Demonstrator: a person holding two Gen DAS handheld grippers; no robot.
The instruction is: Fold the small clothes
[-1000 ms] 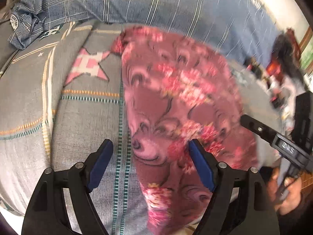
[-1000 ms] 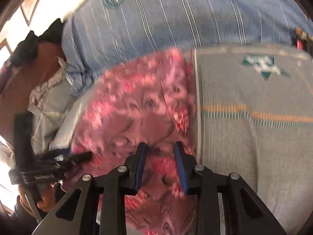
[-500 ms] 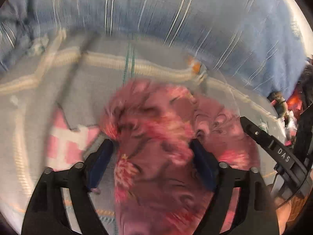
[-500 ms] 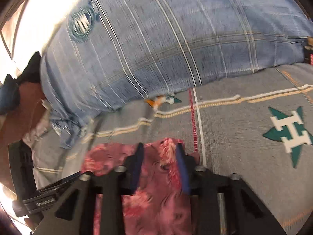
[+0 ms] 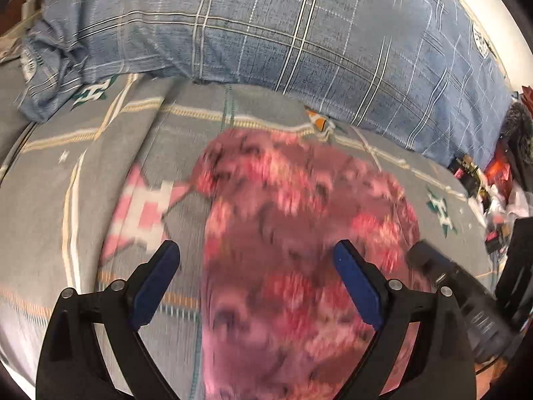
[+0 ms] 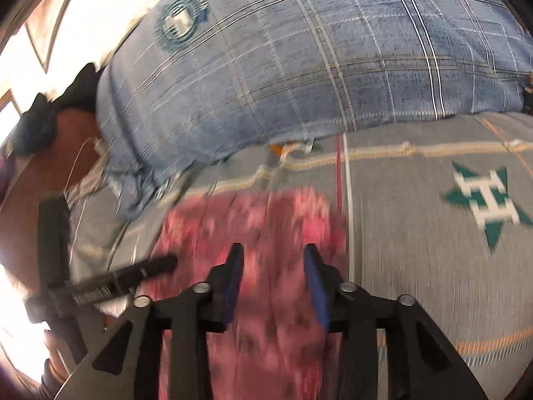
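- Left tool [image 5: 256, 260] is spread wide over the pink floral garment [image 5: 299, 233], gripping nothing; right tool [image 6: 273, 260] is parted too, holding nothing.
- Blue plaid pillow [image 6: 299, 66] lies along the far side of the bed.
- Grey star-patterned bedsheet [image 6: 416, 250] carries the garment, lying blurred below both tools.

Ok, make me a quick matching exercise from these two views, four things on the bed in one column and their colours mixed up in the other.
Things:
1. small garment
2. big pillow
3. star with the H
4. gripper pads

Colours:
A. green and white
B. dark blue
C. pink floral
D. blue-grey plaid

Pairs: 1-C, 2-D, 3-A, 4-B
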